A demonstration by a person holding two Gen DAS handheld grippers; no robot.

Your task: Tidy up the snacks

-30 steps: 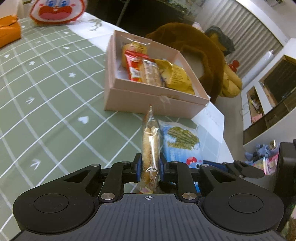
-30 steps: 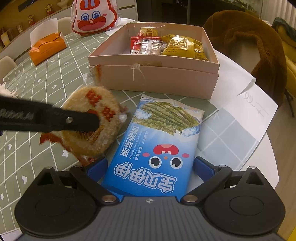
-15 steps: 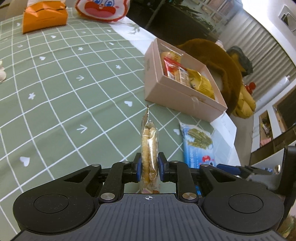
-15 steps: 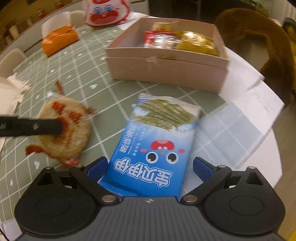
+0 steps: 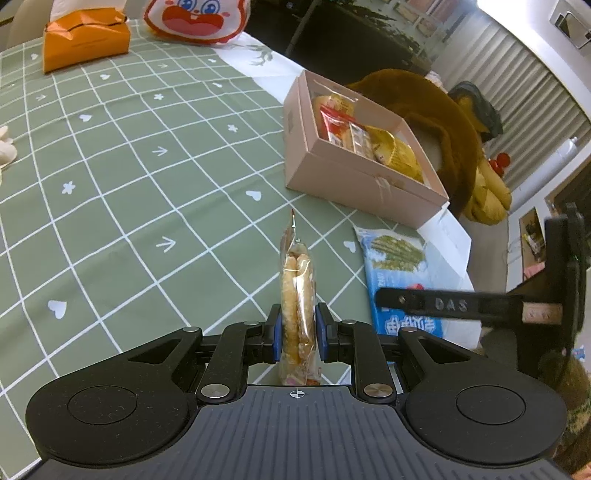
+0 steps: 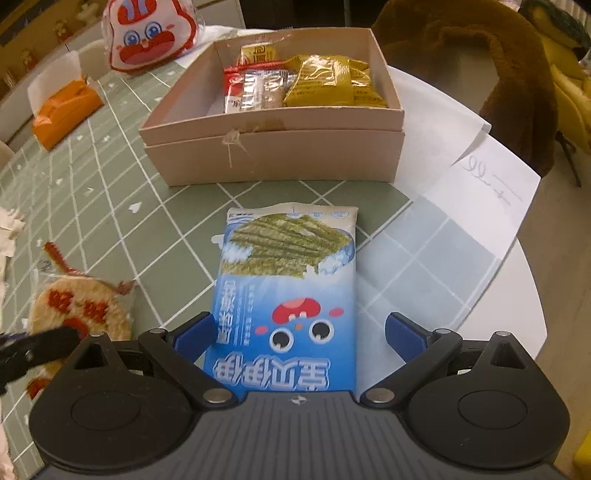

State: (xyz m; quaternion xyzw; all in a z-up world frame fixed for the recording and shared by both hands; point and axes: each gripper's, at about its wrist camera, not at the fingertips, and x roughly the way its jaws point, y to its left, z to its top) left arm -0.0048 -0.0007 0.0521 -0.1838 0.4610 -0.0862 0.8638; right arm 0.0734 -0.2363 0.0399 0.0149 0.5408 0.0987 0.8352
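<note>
Where the green checked tablecloth [image 5: 122, 192] runs out to the left of the fingers, an orange packet [image 5: 83, 37] and a rabbit-face bag [image 5: 195, 18] lie at the far edge, well apart from both tools.

Item: left gripper [image 5: 298, 334]. Fingers clenched on a wrapped rice cracker [image 5: 297, 295], held on edge between the blue pads, its crimped end pointing away from the fingers and its wrapper off the cloth. In the right wrist view the same cracker shows flat-faced with red print, at the lower left.

Item: pink box [image 6: 273, 155], open, beyond the fingertips of both tools. Contents: a red-and-clear packet [image 6: 255, 88], a yellow packet [image 6: 332, 83], one more yellow packet behind them.

Item: blue seaweed snack bag [image 6: 288, 291], flat on the cloth, near side of the box, its printed face up. It lies between the fingers of the right gripper [image 6: 299, 332], which stand released, a gap on each side between pad and bag.

Item: white paper sheet [image 6: 487, 199], right of the fingers, at the table edge.

Item: brown plush toy [image 6: 480, 66], past the box, off the table.
</note>
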